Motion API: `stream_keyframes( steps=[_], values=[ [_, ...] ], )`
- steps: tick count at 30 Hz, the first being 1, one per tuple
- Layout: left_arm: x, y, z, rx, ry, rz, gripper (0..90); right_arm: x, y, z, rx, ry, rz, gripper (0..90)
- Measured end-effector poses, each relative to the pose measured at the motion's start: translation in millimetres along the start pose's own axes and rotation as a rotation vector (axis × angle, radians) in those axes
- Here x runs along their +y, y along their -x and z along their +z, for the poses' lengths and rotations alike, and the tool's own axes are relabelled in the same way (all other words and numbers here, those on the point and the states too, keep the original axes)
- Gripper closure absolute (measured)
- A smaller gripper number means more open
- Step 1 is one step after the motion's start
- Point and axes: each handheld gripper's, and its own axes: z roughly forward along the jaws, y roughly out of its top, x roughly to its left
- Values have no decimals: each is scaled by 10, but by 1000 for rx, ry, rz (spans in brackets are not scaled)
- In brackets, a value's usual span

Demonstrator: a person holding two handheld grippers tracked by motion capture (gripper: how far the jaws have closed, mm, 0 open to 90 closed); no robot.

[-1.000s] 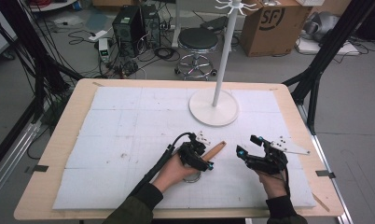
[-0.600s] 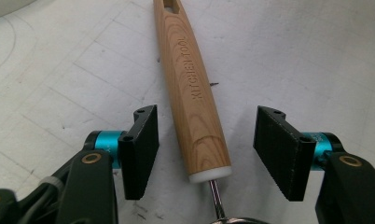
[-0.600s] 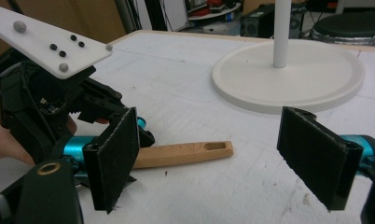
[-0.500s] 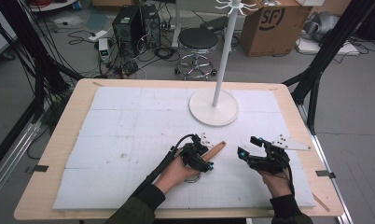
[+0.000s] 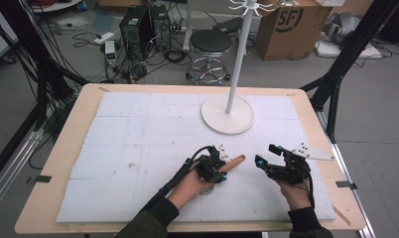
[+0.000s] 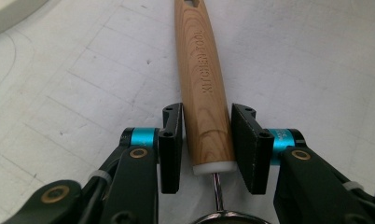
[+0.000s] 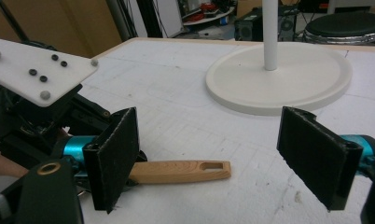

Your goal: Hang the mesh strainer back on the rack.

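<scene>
Near stand base: left gripper jaws flanked wooden handle, grip not visibly closed; right gripper gaped empty; lift pending.

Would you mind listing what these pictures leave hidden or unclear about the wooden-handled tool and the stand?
- Tool head: in the left gripper view the bottom edge cuts it off beyond the wooden handle; in the high view the left gripper and hand cover it.
- Left gripper's contact: its jaws flank the handle; squeezing can't be judged.
- Stand: the top hooks are cropped by the high view's upper edge.
- Handle lettering: too small in the high view.
</scene>
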Motion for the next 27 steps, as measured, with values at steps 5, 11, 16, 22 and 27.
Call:
stream_keyframes(
  steps=[5, 11, 16, 22, 27],
  values=[
    [27, 0, 5, 4, -18, -13, 661, 7, -3, -4, -4, 9, -9, 207],
    [118, 22, 12, 17, -86, -3, 690, 13, 5, -29, -13, 13, 0, 218],
    [136, 4, 16, 4, -98, -1, 698, 13, 22, -65, -22, 26, 10, 222],
    [116, -24, 11, -16, -79, -3, 702, 13, 25, -78, -31, 32, 15, 225],
    [91, -33, 3, -25, -56, -7, 703, 5, 41, -71, -37, 36, 12, 225]
  ],
)
